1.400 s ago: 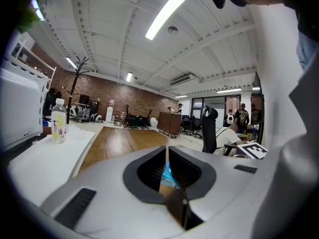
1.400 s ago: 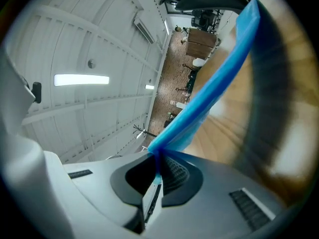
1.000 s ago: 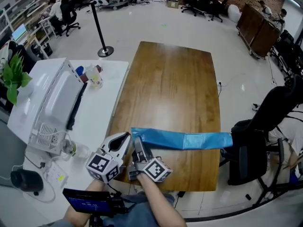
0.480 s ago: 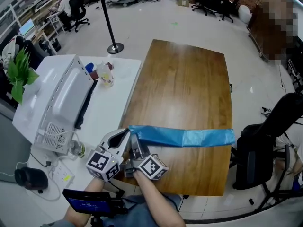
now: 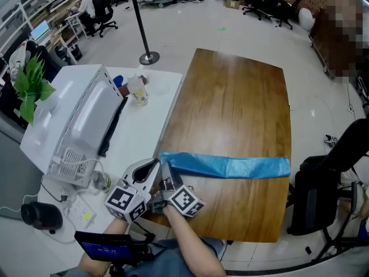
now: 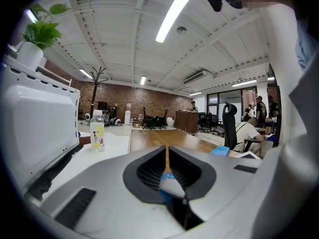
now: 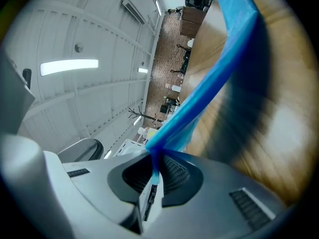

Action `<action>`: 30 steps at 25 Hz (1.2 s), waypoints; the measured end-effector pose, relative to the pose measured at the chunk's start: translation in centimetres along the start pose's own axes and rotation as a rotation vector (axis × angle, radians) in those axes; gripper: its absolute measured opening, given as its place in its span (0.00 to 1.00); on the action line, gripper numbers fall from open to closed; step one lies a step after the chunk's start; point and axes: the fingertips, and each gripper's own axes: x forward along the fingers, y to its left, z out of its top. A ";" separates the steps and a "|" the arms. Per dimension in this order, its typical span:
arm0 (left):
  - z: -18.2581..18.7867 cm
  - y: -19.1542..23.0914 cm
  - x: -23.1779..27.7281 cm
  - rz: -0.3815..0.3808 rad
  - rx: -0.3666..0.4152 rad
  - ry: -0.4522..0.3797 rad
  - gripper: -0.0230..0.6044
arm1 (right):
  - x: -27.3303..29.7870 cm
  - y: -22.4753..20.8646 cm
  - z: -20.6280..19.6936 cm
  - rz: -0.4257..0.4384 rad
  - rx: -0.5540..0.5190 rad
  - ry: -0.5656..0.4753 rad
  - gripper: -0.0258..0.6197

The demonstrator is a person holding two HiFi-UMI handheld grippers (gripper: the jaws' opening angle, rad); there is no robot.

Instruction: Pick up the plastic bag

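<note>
As the bag (image 5: 230,168) runs rightward from the table's (image 5: 230,97) left edge, the left gripper (image 5: 155,165) pinches that end while the right gripper's (image 5: 168,176) jaws, just beside, are opening around it.

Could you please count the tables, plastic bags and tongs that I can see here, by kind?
Tables: 2, a wooden table and a white table.
Plastic bags: 1, the blue plastic bag on the wooden table.
Tongs: 2, left tongs shut on the bag; right tongs opening, bag between them.
Total: 5.
</note>
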 end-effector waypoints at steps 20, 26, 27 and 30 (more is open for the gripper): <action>1.8 -0.8 -0.4 0.004 -0.013 -0.048 0.09 | -1.8 -0.8 -3.2 -0.148 -0.085 0.238 0.58; 2.1 -0.8 -0.8 0.013 -0.024 -0.067 0.09 | -1.9 0.2 -3.9 -0.155 -0.417 0.360 0.63; 2.1 -0.9 -0.9 0.013 -0.026 -0.069 0.09 | -1.9 0.4 -4.1 -0.149 -0.472 0.385 0.63; 2.2 -1.0 -1.1 0.018 -0.031 -0.077 0.09 | -1.9 0.7 -4.5 -0.129 -0.681 0.461 0.63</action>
